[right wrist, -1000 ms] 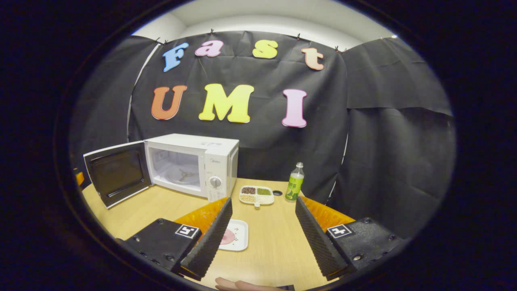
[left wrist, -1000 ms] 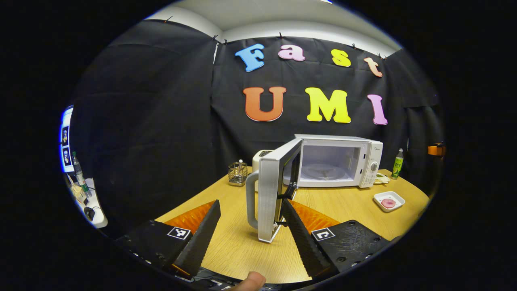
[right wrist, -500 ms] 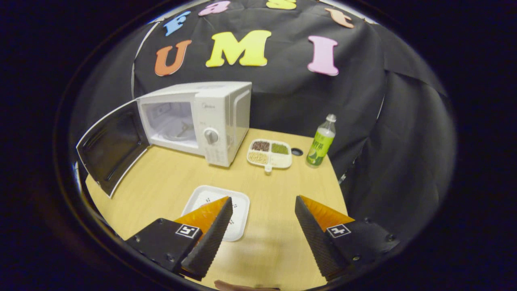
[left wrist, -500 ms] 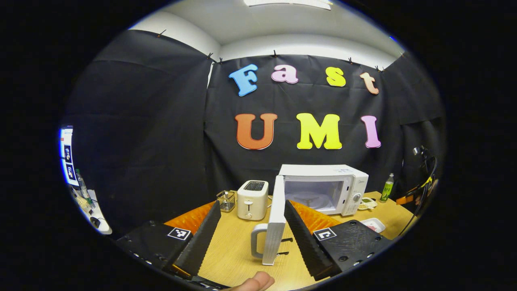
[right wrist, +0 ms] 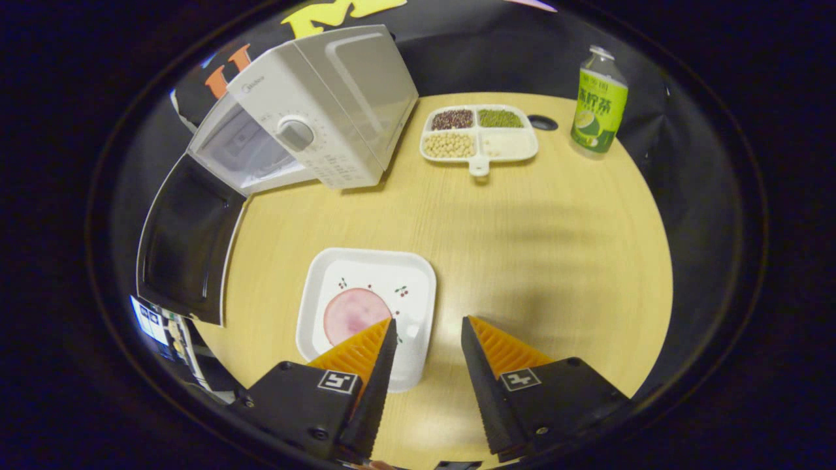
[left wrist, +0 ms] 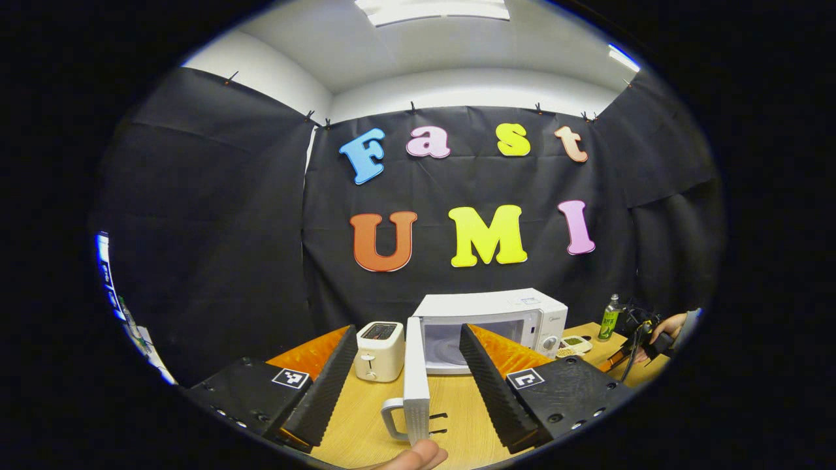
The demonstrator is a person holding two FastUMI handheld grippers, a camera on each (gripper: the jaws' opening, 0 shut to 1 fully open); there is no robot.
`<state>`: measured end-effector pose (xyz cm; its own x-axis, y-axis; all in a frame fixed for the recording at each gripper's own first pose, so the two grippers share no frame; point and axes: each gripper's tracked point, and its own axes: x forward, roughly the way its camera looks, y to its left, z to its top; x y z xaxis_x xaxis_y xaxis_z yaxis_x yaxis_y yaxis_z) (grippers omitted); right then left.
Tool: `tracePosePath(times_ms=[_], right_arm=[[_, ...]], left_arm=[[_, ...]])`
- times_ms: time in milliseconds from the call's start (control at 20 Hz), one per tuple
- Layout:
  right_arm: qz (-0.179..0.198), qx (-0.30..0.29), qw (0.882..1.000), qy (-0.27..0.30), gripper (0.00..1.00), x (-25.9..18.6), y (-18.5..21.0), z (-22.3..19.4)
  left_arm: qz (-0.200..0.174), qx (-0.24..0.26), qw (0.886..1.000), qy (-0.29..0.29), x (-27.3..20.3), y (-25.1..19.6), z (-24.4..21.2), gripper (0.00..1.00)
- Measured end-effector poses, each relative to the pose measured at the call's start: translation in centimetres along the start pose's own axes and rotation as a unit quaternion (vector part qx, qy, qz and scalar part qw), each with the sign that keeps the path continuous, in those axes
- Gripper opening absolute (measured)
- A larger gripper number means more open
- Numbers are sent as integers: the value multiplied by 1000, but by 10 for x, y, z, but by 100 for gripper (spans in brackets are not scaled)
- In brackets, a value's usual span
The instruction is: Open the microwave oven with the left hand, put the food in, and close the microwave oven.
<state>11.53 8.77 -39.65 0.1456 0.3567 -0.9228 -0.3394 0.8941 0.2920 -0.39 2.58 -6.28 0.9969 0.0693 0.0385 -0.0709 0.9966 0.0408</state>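
Reaching for the plate (right wrist: 366,307)

My right gripper (right wrist: 424,339) is hovering open, empty, straddling its right rim (door (right wrist: 186,238) open, left).

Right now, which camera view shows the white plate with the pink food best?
The right gripper view: the white plate lies close below, pink food plain to see, one finger of the right hand-held gripper above its corner. In the left gripper view I cannot make it out.
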Motion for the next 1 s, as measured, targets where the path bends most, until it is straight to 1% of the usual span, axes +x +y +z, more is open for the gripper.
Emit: tracePosePath(times_ms=[50,100,150,200,250,300,350,450,600,700,750,800,850,950,1000], right_arm=[[17,0,1000,23,60,5,5,-6],[27,2,999,45,57,10,6,-11],[33,3,997,75,48,15,7,-17],[28,-2,997,73,43,17,4,-11],[39,-14,995,87,24,18,2,-12],[54,-13,994,90,14,19,4,-13],[60,-3,994,90,4,21,1,-11],[73,9,993,94,4,19,3,-10],[89,47,992,81,4,19,6,-14],[125,73,986,77,4,17,17,-23],[134,90,984,71,4,17,20,-25],[144,100,982,64,4,16,22,-25],[150,109,981,53,4,15,25,-23],[164,122,978,33,4,10,35,-20],[173,130,976,30,0,5,44,-22]], left_arm=[[-4,-2,1000,3,2,-3,-1,94],[-4,-3,1000,7,5,-4,-3,93],[-1,-4,1000,8,7,-1,-4,82],[3,-5,1000,9,8,1,-5,93],[7,-8,1000,10,8,3,-6,93],[10,-11,1000,11,7,5,-6,93],[12,-14,1000,8,6,8,-5,93],[18,-15,1000,7,5,14,-6,93],[24,-13,1000,6,0,22,-9,93],[21,-12,1000,8,-4,26,-12,93],[19,-11,1000,11,-5,28,-13,93],[17,-13,1000,14,-7,30,-14,82],[14,-14,1000,15,-9,31,-15,93],[9,-12,1000,8,-12,32,-12,93],[7,-9,1000,6,-13,32,-12,93]])
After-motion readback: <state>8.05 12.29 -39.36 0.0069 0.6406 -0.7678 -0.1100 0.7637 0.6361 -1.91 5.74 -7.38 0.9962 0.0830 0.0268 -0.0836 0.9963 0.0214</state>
